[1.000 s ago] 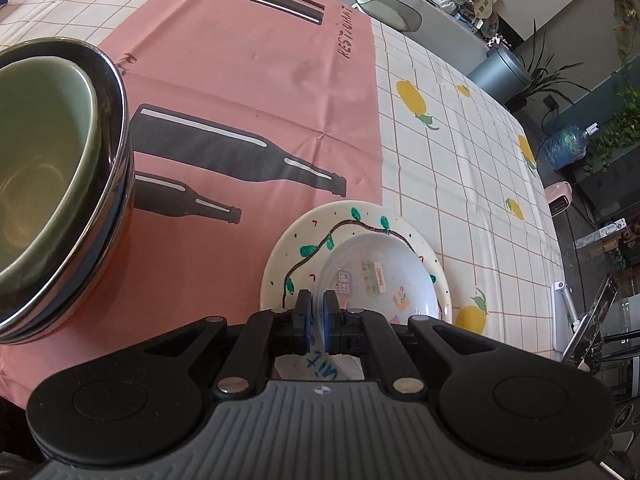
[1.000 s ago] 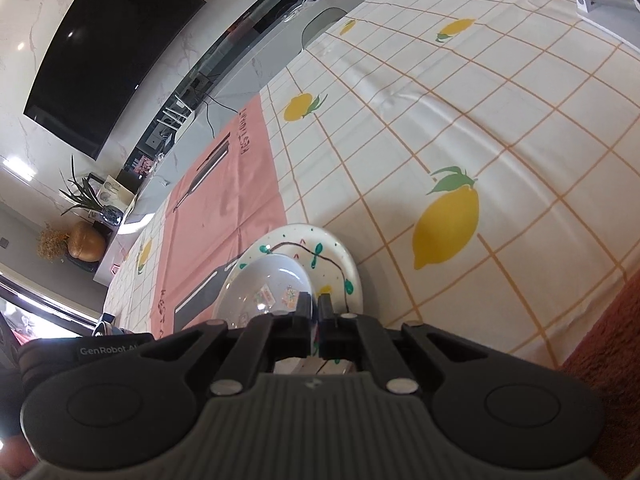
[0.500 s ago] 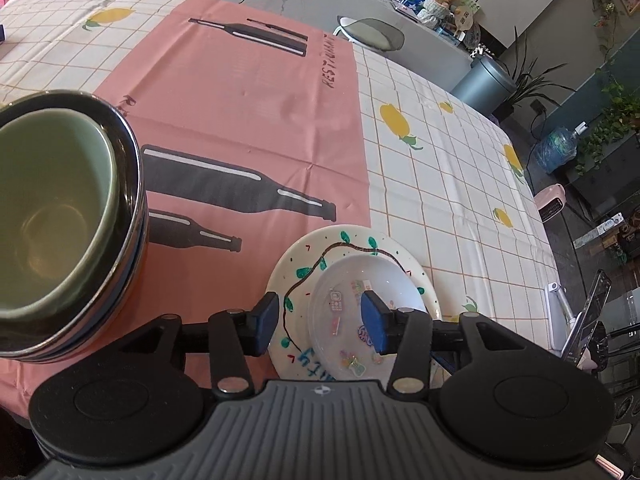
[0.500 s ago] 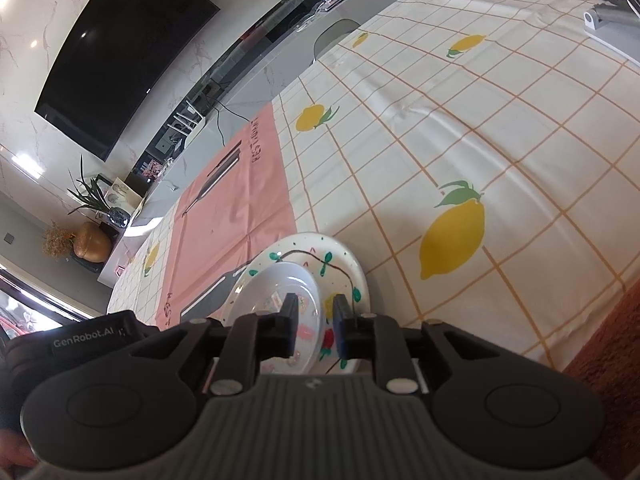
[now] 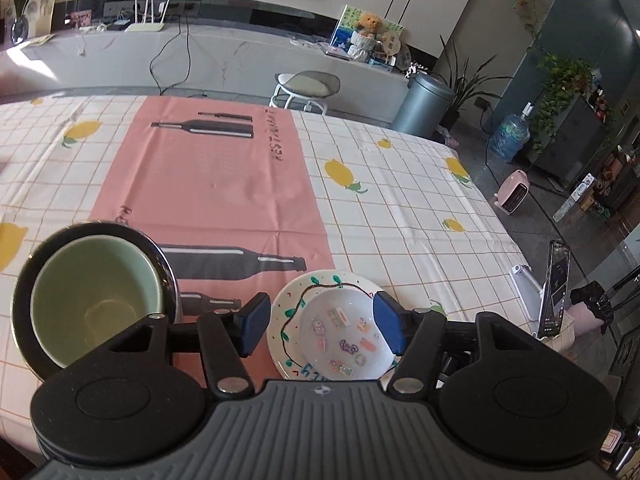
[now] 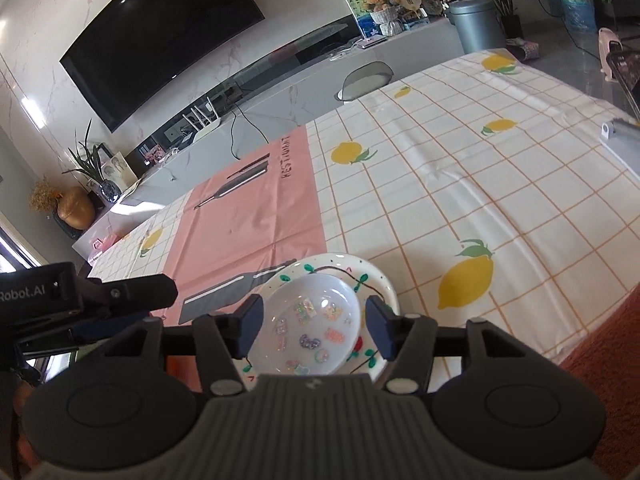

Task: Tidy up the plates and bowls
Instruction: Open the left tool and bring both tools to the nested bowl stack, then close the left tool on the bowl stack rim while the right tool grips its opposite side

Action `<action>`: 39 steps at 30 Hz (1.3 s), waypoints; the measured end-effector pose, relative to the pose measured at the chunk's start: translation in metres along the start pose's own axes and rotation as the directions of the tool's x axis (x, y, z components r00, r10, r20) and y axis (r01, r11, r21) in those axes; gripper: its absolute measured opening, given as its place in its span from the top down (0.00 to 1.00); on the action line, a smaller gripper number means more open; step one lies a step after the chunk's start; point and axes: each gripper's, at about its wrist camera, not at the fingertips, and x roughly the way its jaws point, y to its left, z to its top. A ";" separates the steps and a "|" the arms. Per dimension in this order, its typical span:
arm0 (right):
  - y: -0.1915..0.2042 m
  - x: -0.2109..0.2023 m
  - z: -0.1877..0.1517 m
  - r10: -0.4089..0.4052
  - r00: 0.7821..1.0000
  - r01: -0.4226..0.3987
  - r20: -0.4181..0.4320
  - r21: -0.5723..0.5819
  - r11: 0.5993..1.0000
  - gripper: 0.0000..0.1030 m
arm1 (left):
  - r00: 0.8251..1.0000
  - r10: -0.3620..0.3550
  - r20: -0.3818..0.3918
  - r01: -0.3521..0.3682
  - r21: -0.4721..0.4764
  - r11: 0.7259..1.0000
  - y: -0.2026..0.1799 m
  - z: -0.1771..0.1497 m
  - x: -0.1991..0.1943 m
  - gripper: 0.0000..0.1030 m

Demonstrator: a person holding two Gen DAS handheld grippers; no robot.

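Both grippers have lifted off the small white sticker-dotted bowl [image 5: 347,336]; left gripper [image 5: 322,326] and right gripper [image 6: 313,328] jaws have just been opening, nothing between them. Bowl sits nested in the white vine-painted plate [image 5: 296,296] on the surface [image 5: 400,208]. Green ceramic bowl [image 5: 96,300] already stacked in the steel bowl [image 5: 158,254]; stacks apparently still unmerged.

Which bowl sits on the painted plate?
The small white sticker-dotted bowl, resting on the vine-painted plate. The green bowl instead nests inside a dark metal bowl on the left.
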 end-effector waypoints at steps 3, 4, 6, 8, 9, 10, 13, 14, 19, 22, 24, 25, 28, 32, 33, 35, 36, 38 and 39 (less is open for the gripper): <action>0.016 -0.008 0.004 -0.067 0.997 0.067 0.038 -0.015 0.998 0.24 | 0.996 -0.007 0.085 0.004 0.033 0.999 0.006 0.003 -0.020 0.28; 0.021 -0.010 0.006 -0.056 0.997 0.057 0.047 -0.024 0.998 0.25 | 0.995 0.002 0.095 -0.005 0.028 1.000 0.010 0.005 -0.025 0.26; 0.029 -0.011 0.009 -0.028 0.999 0.028 0.037 -0.025 0.999 0.25 | 0.993 0.011 0.114 -0.012 0.007 1.000 0.020 0.010 -0.036 0.26; 0.038 -0.009 0.011 -0.002 1.000 0.003 0.020 -0.019 1.000 0.23 | 0.990 0.027 0.140 -0.024 -0.018 1.000 0.031 0.013 -0.045 0.24; 0.043 -0.008 0.012 0.014 1.000 -0.014 0.009 -0.024 1.000 0.23 | 0.988 0.043 0.150 -0.040 -0.022 0.999 0.037 0.016 -0.049 0.22; 0.050 -0.006 0.012 0.035 0.999 -0.035 -0.002 -0.029 0.999 0.21 | 0.986 0.068 0.154 -0.065 -0.024 0.998 0.044 0.018 -0.053 0.22; 0.071 -0.001 0.012 0.089 0.995 -0.091 -0.039 -0.060 0.994 0.17 | 0.984 0.104 0.144 -0.099 -0.042 0.994 0.063 0.022 -0.061 0.22; 0.078 0.001 0.012 0.099 0.994 -0.103 -0.049 -0.073 0.992 0.15 | 0.985 0.102 0.136 -0.094 -0.069 0.993 0.071 0.023 -0.064 0.22; 0.108 0.017 0.013 0.136 0.984 -0.147 -0.115 -0.088 0.985 0.15 | 0.989 0.113 0.099 -0.092 -0.197 0.976 0.112 0.022 -0.067 0.16; 0.123 0.028 0.012 0.138 0.977 -0.154 -0.161 -0.093 0.984 0.15 | 0.990 0.119 0.069 -0.099 -0.242 0.965 0.130 0.017 -0.064 0.16; 0.132 0.036 0.011 0.131 0.973 -0.152 -0.190 -0.100 0.983 0.15 | 0.992 0.118 0.046 -0.101 -0.283 0.954 0.142 0.011 -0.061 0.16; 0.136 0.041 0.010 0.126 0.970 -0.149 -0.206 -0.101 0.984 0.15 | 0.993 0.114 0.035 -0.098 -0.302 0.948 0.147 0.008 -0.059 0.16; 0.144 0.054 0.007 0.119 0.958 -0.147 -0.260 -0.092 0.985 0.15 | 0.996 0.094 0.001 -0.087 -0.368 0.926 0.165 -0.001 -0.052 0.16; 0.149 0.074 0.000 0.116 0.939 -0.145 -0.323 -0.066 0.987 0.15 | 0.995 0.096 -0.028 -0.098 -0.443 0.891 0.185 -0.011 -0.043 0.16; 0.149 0.078 -0.001 0.113 0.936 -0.141 -0.334 -0.061 0.988 0.15 | 0.995 0.094 -0.035 -0.099 -0.455 0.885 0.188 -0.013 -0.041 0.16; 0.150 0.087 -0.005 0.107 0.927 -0.133 -0.360 -0.049 0.990 0.15 | 0.997 0.066 -0.040 -0.077 -0.482 0.873 0.195 -0.016 -0.036 0.16; 0.149 0.092 -0.007 0.104 0.923 -0.128 -0.371 -0.040 0.991 0.15 | 0.998 0.052 -0.042 -0.066 -0.497 0.865 0.198 -0.018 -0.033 0.16; 0.147 0.100 -0.010 0.105 0.913 -0.120 -0.394 -0.014 0.993 0.18 | 0.998 0.028 -0.051 -0.051 -0.530 0.846 0.203 -0.020 -0.025 0.16; 0.145 0.103 -0.010 0.107 0.910 -0.118 -0.400 -0.003 0.993 0.18 | 0.998 0.018 -0.055 -0.045 -0.539 0.841 0.205 -0.021 -0.022 0.16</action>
